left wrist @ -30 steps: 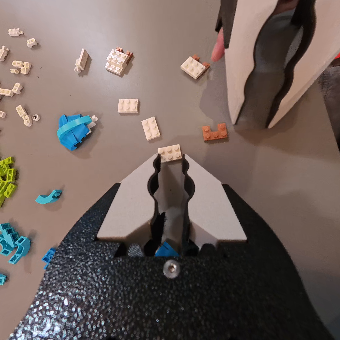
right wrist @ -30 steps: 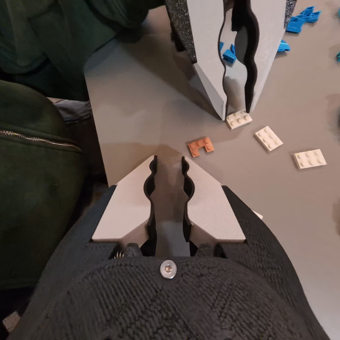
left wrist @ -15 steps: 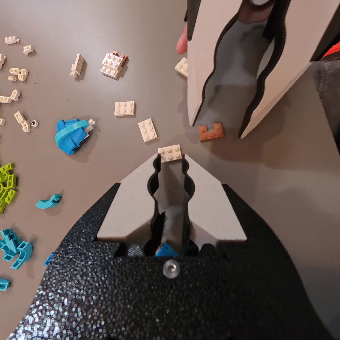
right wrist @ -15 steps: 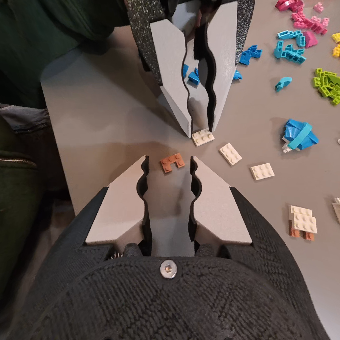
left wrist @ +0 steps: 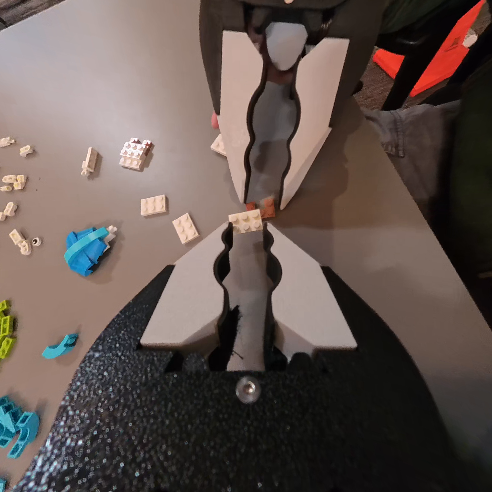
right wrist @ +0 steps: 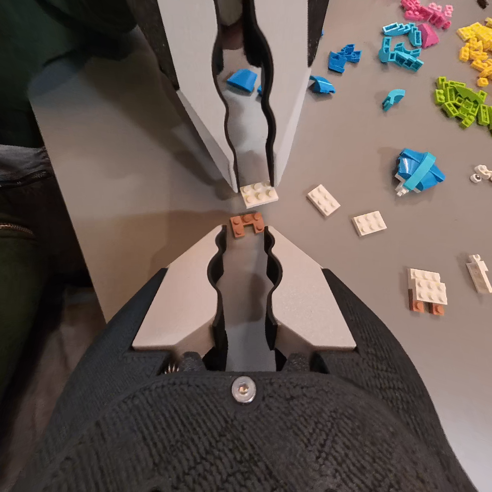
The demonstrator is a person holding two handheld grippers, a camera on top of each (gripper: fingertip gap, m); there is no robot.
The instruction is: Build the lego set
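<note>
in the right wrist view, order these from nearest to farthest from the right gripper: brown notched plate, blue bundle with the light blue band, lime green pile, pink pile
1. Brown notched plate, between the fingertips of the right gripper.
2. Blue bundle, out to the right.
3. Lime green pile, farther right and beyond.
4. Pink pile, top right corner.

A plain grey table with a matte top is seen in both views; its edge runs along one side. Soft shadows are cast on it. Beyond the edge, dark green fabric with a zip and grey cloth are seen. Brownish carpet, a dark furniture leg and an orange object are visible behind.
</note>
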